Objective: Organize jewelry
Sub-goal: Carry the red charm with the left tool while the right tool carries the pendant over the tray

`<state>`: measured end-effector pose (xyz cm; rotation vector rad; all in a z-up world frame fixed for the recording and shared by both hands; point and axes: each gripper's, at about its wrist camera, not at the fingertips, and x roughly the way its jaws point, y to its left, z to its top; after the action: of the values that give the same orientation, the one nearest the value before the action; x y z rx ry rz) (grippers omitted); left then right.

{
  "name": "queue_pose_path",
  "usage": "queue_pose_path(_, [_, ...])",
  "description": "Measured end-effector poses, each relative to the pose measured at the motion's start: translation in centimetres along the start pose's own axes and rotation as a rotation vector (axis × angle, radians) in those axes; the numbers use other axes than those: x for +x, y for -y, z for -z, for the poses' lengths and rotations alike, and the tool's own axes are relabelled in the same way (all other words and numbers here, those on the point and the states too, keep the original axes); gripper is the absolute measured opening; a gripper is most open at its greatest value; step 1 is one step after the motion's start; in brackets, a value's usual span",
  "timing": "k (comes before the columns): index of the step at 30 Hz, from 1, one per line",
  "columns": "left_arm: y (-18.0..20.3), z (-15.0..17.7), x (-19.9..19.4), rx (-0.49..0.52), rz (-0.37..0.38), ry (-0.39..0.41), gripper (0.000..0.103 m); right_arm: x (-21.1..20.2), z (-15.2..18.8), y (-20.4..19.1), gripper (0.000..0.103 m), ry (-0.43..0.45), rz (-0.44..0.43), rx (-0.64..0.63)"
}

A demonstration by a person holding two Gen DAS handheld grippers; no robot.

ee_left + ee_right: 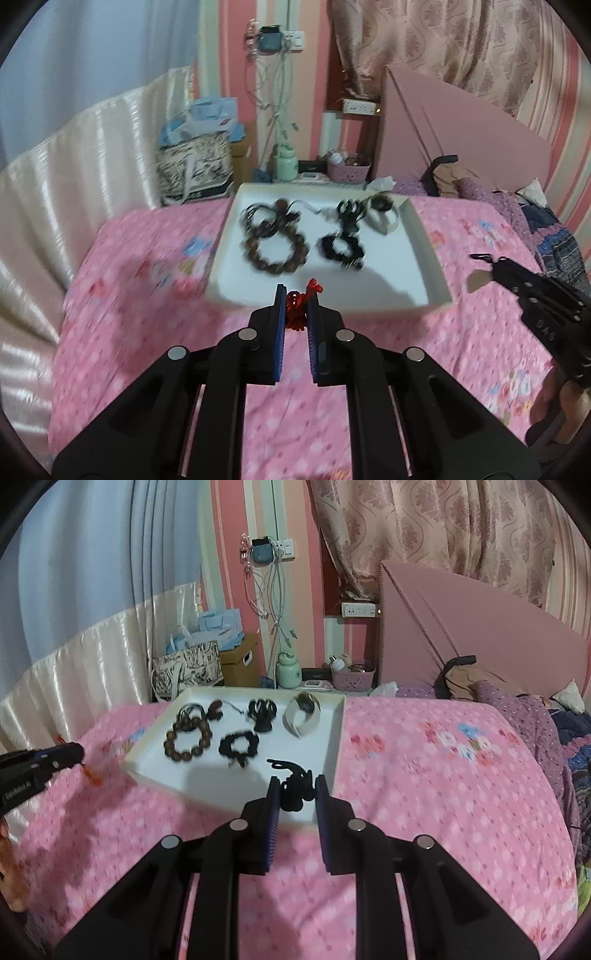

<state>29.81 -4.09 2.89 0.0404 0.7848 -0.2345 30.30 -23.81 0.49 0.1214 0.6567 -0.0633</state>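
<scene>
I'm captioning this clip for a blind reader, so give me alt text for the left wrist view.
The left gripper pinches a red beaded piece between its jaws, just short of a white tray on a pink bedspread. The tray holds a brown bead bracelet and a black scrunchie.

Brown wooden bead bracelet (275,245) and fuzzy black scrunchie (238,744) lie in a smooth matt white tray (424,254).

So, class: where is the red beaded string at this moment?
In the left wrist view, the red beaded string is pinched in the left gripper, hanging just before the near rim of the white rectangular tray on the pink bedspread.
</scene>
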Motion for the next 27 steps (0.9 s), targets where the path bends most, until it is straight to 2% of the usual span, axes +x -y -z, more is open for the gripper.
queue_pose_path(6, [1.5,-3.2,3.8,0.007,0.061,-0.020,0.008,4.3,-2.5,-0.2,0.019,-0.029,-0.016,0.036])
queue_pose_path(11, [2.6,-4.4,8.9,0.028,0.090,-0.080,0.008,8.4,-2.9,0.7,0.019,-0.074,-0.023,0.080])
queue_pose_path(18, [2.8,-4.6,15.9,0.034,0.075,-0.169,0.008,13.1,-2.6,1.6,0.019,-0.133,-0.020,0.105])
queue_pose_path(27, [1.5,-5.7,21.5,0.046,0.024,-0.232,0.008,16.9,-2.8,1.1,0.019,-0.192,0.008,0.095])
